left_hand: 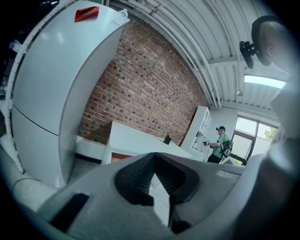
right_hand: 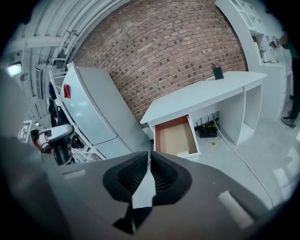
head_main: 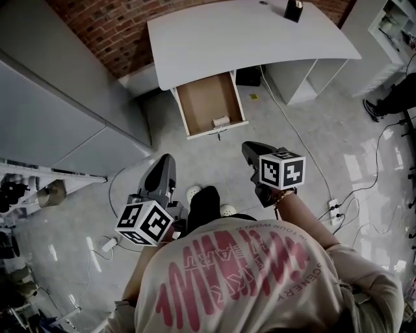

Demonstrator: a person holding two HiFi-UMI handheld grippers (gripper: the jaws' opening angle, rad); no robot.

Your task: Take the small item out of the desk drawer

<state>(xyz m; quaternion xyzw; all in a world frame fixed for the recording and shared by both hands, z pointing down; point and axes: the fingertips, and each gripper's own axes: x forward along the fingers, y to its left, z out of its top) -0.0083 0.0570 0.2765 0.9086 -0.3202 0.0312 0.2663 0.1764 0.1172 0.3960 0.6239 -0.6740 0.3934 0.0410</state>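
The white desk [head_main: 247, 39] stands against the brick wall with its drawer [head_main: 209, 101] pulled out. A small pale item [head_main: 221, 121] lies at the drawer's front right corner. The right gripper view has the same drawer [right_hand: 174, 137] and item [right_hand: 183, 153] ahead of and below my right gripper [right_hand: 149, 157]. Its jaws stand a thin slit apart with nothing between them. My right gripper [head_main: 249, 149] hangs short of the drawer's front, to its right. My left gripper [head_main: 166, 161] is lower left of the drawer. In its own view the left gripper [left_hand: 153, 157] has its tips touching and empty.
A large grey cabinet [head_main: 58, 110] fills the left side. A cable [head_main: 292, 130] runs over the floor to a power strip [head_main: 334, 209]. A dark object [head_main: 294, 9] stands on the desk. White shelves [head_main: 393, 23] and another person [left_hand: 219, 143] are at the right.
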